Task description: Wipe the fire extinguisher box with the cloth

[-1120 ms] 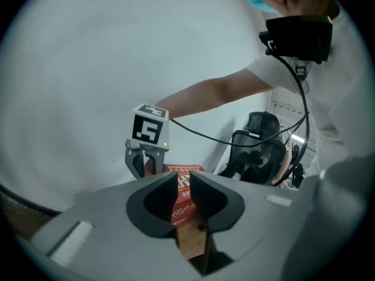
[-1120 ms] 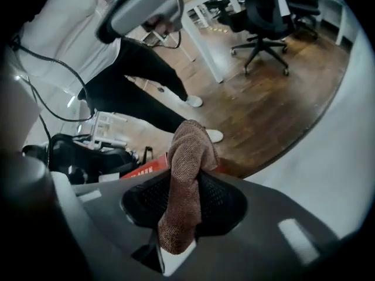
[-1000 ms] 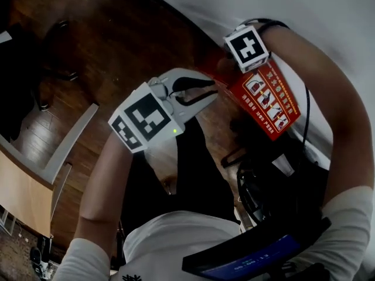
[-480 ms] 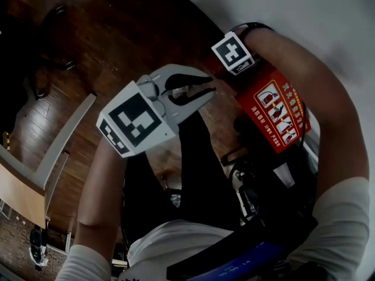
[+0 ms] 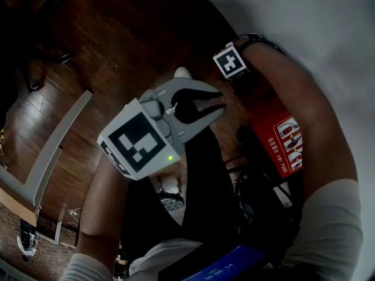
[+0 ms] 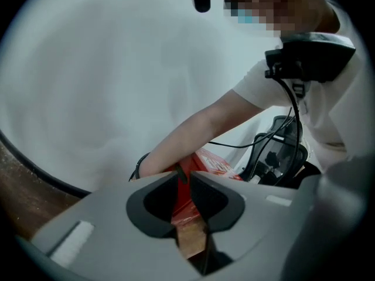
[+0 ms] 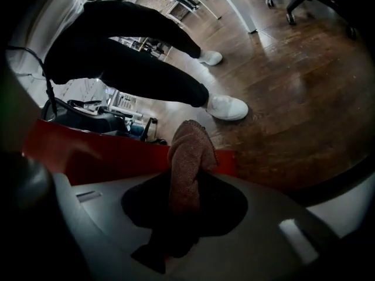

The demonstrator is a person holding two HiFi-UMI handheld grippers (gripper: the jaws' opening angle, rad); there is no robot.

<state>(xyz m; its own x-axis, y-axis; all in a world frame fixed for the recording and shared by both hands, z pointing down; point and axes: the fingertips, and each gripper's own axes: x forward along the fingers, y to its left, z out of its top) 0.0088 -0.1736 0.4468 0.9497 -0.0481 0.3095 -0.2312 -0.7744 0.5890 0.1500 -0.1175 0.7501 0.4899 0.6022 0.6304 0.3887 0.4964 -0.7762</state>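
One cloth (image 7: 186, 157), right fingers (image 7: 225, 206) pinching — left (image 6: 153, 206) ajar

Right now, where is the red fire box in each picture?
Head view: fire extinguisher box at the right, beside the right forearm.
Left gripper view: box low centre, just beyond the jaws.
Right gripper view: box, a red band lower left, behind the cloth.
Shared landmark: the wood floor.
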